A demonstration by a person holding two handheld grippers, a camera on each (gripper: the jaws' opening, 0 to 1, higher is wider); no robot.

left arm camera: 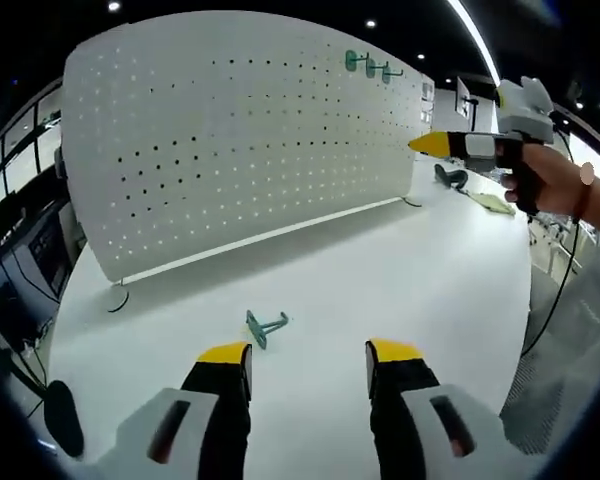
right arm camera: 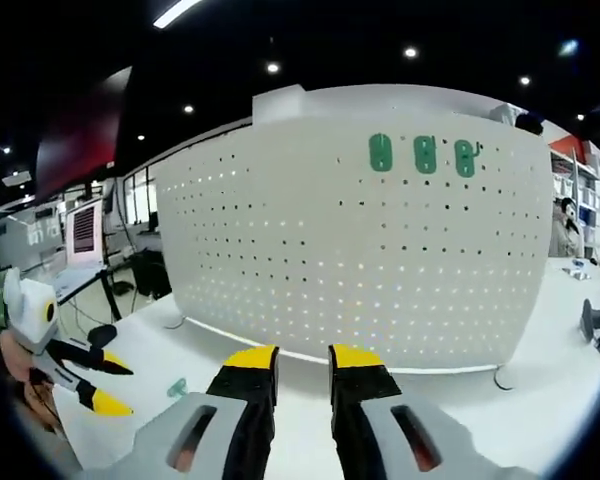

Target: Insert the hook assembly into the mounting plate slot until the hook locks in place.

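A: Where is the hook?

B: The hook [left arm camera: 264, 327] lies loose on the white table [left arm camera: 400, 280], just ahead of the left tool [left arm camera: 308, 365] and a little to its left. That tool's yellow-tipped jaws stand open and empty. Beyond it rises the white pegboard [left arm camera: 240, 140].

A: And the right tool?

B: The right tool [right arm camera: 302, 372] faces the pegboard [right arm camera: 360, 260], jaws slightly apart with nothing between them. Three green hooks [right arm camera: 423, 154] already hang high on the board.

A: How should the pick go?

B: I'd bring the left tool forward and leftward, straddle the hook's flat plate, and close squarely (a skewed grip would likely make slotting harder).

A: Anything unclear?

B: The hook's locking tabs are too small to make out, and the target slot can't be told apart among the holes.
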